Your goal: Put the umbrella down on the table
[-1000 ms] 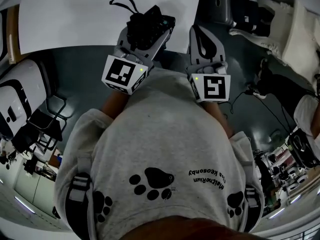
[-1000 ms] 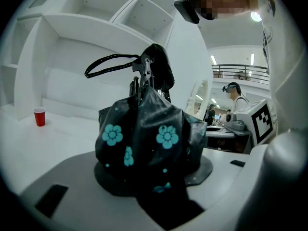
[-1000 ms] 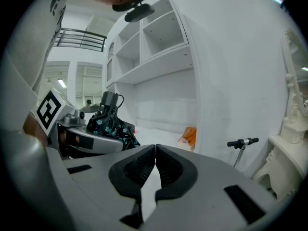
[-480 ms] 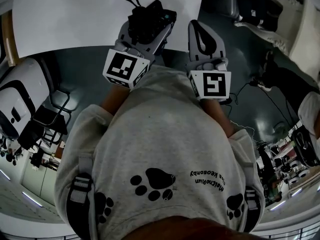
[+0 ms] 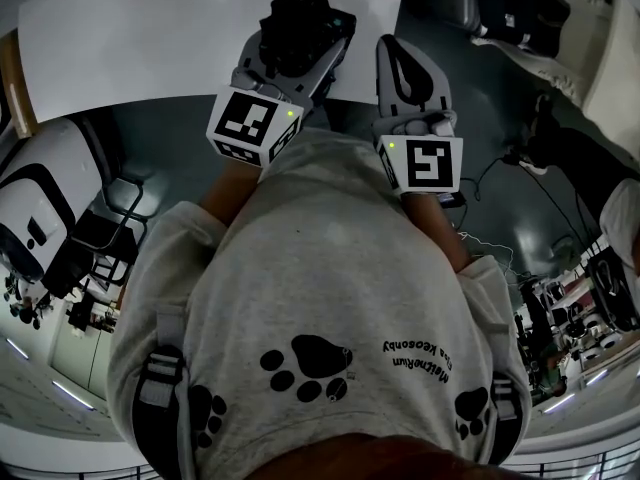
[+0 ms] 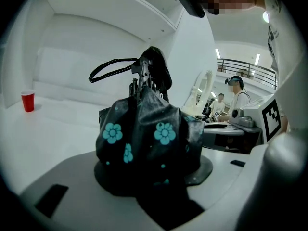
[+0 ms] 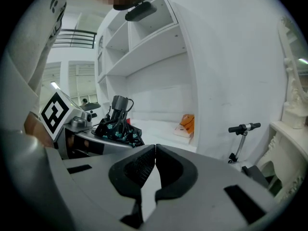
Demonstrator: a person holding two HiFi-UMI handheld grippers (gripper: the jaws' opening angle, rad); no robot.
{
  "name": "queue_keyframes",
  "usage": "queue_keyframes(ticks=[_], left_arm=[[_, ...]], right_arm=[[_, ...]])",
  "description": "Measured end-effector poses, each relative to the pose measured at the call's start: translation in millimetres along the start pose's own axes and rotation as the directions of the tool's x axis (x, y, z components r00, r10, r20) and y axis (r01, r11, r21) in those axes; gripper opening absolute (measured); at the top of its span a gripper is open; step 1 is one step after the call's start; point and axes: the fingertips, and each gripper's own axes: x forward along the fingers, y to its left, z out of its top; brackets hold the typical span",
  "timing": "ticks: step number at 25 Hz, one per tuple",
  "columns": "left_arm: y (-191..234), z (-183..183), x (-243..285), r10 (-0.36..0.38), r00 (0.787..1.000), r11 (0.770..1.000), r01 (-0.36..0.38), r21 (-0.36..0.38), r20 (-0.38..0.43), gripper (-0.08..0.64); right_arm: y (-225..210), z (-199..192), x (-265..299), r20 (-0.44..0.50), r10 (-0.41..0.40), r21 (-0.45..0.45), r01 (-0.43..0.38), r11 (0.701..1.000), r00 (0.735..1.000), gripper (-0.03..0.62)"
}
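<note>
The folded black umbrella (image 6: pixel 144 138), printed with teal flowers, sat bunched between the jaws of the left claw (image 6: pixel 154 174). In the left gripper view its fabric filled the gap from pad to pad, and the handle end with a black cord loop (image 6: pixel 108 66) stuck out toward 12 o'clock, away from the claw. The jaws stood partly apart, pressed against the bundle on both sides, so the claw had a firm hold of it.

In the head view the umbrella (image 5: pixel 300 28) lay at 12 o'clock from the left claw's marker cube (image 5: pixel 250 128), over the near edge of the white table (image 5: pixel 150 38). Whether the fabric touched the table top could not be told.

A red cup (image 6: pixel 28 100) stood on the table well apart, at 9 o'clock from the umbrella in the left gripper view.

The right claw (image 7: pixel 155 153) was at 3 o'clock from the left one in the head view, just beside it. Its jaws were closed with the pads meeting at the tips, and nothing lay between them. In its own view the umbrella (image 7: pixel 118 126) showed at 10 o'clock from the jaws.
</note>
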Motion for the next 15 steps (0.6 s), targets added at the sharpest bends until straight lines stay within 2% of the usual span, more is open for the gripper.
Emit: queue_keyframes(ticks=[7, 15], left_arm=[[9.1, -1.7, 28.0, -0.003, 0.999, 1.0, 0.002, -0.01, -0.049, 0.218], [22.8, -5.3, 38.4, 0.003, 0.996, 1.0, -0.006, -0.028, -0.084, 0.221]], right_arm=[[-16.1, -5.9, 11.5, -0.015, -0.009, 0.015, 0.009, 1.0, 1.0, 0.032], [-13.4, -10.3, 23.1, -0.058, -0.02, 0.012, 0.02, 1.0, 0.998, 0.032]])
